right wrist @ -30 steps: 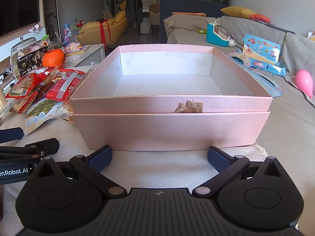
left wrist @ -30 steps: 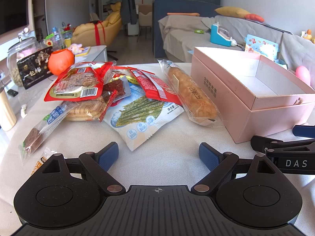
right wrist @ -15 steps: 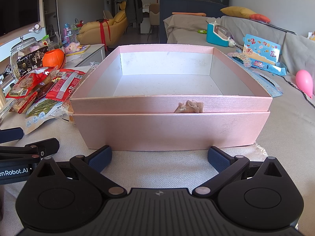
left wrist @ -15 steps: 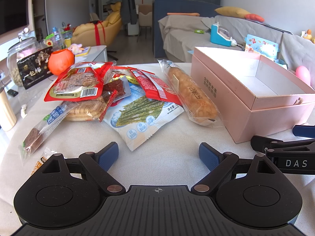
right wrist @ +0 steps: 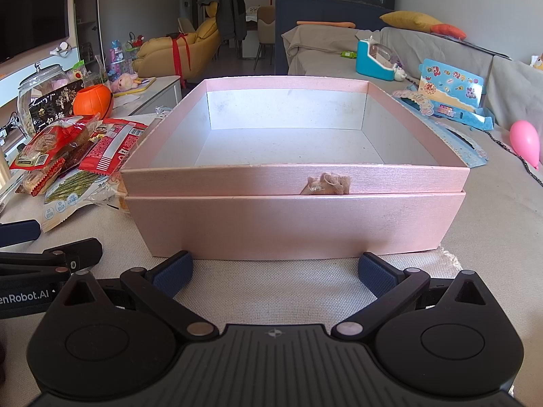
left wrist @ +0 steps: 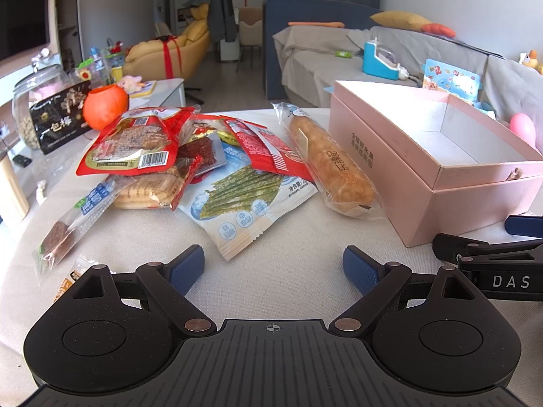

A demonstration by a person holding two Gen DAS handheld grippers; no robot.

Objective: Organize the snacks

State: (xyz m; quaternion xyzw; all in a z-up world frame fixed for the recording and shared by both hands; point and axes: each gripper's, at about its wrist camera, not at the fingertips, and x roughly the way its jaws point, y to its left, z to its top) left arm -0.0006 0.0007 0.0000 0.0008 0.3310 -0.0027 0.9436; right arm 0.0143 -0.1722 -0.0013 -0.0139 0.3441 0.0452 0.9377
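A heap of snack packets lies on the cloth-covered table: a red packet, a seaweed packet, a long clear-wrapped roll, a biscuit pack and a slim bar. To their right stands an empty pink box, which fills the right wrist view with its front wall close ahead. My left gripper rests open just short of the seaweed packet, holding nothing. My right gripper is open, low before the box's front wall.
A glass jar and an orange ball-shaped pot stand behind the snacks at the left. A pink balloon and a blue sticker card lie right of the box. A sofa and a yellow armchair are beyond the table.
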